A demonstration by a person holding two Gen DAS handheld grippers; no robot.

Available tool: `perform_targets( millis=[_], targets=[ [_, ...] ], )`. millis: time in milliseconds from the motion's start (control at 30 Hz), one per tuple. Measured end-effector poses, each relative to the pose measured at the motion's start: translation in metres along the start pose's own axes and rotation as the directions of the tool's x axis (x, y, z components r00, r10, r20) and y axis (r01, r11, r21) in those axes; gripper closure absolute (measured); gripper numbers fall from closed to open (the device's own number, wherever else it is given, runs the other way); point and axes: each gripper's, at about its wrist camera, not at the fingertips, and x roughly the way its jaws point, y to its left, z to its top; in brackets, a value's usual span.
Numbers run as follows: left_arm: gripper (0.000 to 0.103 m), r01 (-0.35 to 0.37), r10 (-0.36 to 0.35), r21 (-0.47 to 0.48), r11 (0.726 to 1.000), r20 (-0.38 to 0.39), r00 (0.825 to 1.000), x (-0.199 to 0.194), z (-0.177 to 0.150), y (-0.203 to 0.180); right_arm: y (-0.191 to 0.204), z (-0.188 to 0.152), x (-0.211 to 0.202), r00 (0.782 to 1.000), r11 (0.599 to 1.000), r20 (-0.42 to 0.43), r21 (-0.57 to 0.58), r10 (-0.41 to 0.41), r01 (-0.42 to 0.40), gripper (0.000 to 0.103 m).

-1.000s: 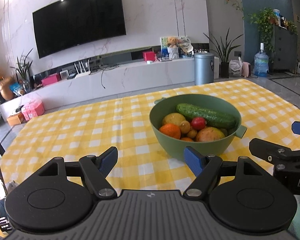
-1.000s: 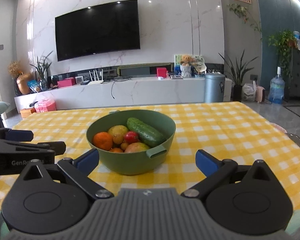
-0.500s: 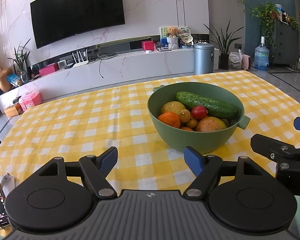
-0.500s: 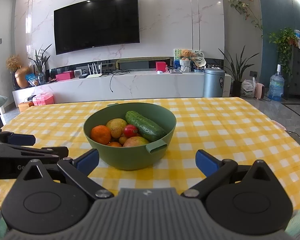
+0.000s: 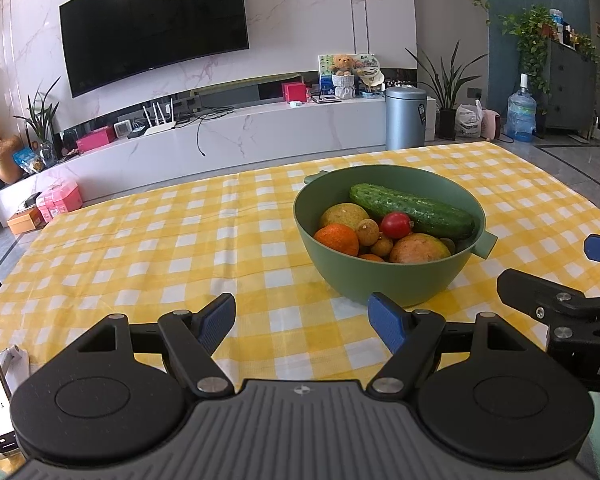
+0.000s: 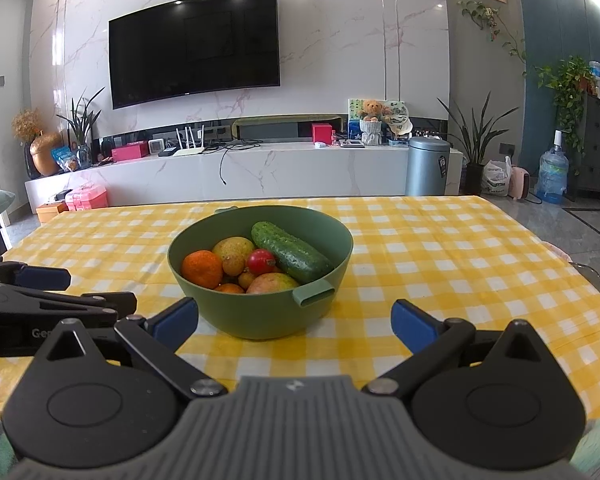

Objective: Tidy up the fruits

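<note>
While both hand-held grippers, left (image 5: 301, 317) and right (image 6: 295, 317), gape wide and empty, note 1 hazard. Your cucumber (image 6: 291, 253) leans on the bowl (image 6: 260, 316) rim; a nudge may roll it onto the table (image 6: 440, 264).

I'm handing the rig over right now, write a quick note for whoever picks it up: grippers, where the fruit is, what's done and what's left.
Left gripper: open, empty, held low over the yellow checked tablecloth, just short of the green bowl.
Right gripper: open, empty, facing the bowl head on.
All produce sits in the bowl: cucumber across the top, orange, small red fruit, a yellow-green fruit, a mango-like fruit at the front, and a few small brown ones.
Done: nothing taken out yet.
Left: the whole sorting. No second container shows, so the destination is unclear.
</note>
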Motion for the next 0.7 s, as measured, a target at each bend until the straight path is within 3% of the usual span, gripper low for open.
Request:
perform_targets(
  millis=[700],
  targets=[
    [0.014,0.001,-0.001,-0.008,1.0,-0.002,1.0,-0.0014,0.0006,0.0,-0.0002,0.0001,-0.0006,1.0,1.0,-0.001,-0.002,0.0,0.0,0.004]
  ],
)
